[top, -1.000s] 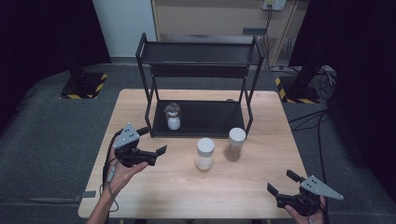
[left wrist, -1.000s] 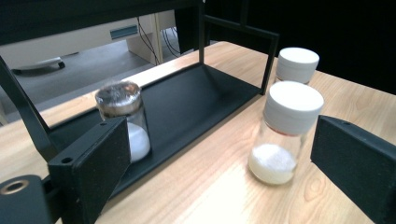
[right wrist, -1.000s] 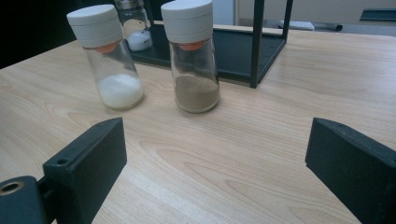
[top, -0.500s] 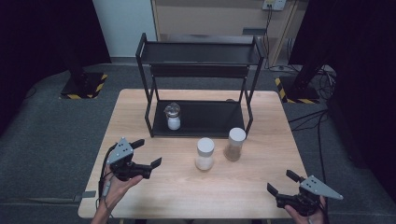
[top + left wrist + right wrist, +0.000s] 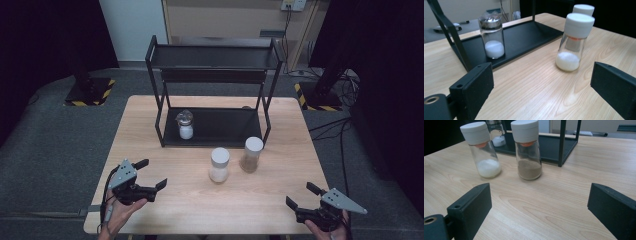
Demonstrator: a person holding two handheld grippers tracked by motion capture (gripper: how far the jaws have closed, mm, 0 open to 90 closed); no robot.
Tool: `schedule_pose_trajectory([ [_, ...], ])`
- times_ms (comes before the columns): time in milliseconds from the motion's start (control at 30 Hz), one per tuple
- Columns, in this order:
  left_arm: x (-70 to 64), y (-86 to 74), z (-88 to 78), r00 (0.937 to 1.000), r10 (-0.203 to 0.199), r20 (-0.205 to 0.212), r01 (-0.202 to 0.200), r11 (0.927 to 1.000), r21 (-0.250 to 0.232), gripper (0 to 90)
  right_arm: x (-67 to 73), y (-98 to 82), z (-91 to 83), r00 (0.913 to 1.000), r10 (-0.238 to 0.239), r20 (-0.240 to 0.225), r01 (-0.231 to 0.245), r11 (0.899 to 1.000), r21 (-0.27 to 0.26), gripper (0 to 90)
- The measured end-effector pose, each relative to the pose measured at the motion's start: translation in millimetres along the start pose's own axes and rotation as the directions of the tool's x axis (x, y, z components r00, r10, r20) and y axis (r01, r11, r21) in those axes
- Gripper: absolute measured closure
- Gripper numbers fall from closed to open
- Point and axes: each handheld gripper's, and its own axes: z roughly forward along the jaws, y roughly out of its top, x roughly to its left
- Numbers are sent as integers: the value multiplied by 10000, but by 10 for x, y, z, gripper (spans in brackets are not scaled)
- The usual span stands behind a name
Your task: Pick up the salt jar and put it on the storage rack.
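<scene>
We hold the left gripper (image 5: 148,175) and right gripper (image 5: 304,195) wide, nothing between the jaws. The white-powder jar (image 5: 219,165) stands just before the black rack (image 5: 215,127), touching the brown-powder jar (image 5: 251,154) beside it.

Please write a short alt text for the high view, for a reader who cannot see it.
A person holds the left gripper and the right gripper, both open and empty, over the near edge of a wooden table. Two white-capped jars stand mid-table before a black rack, whose lower shelf holds a shaker.
</scene>
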Motion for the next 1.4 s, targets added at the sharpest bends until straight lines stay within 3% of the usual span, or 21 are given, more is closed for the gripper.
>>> schedule_pose_trajectory([
  [600,51,-303,-43,9994,-323,-122,324,9994,81,38,2,1,1,10000,-21,2,21,10000,6,55],
  [1400,183,-446,-91,9995,-307,46,306,9994,139,23,-2,6,12,9999,-66,-104,66,10000,25,54],
])
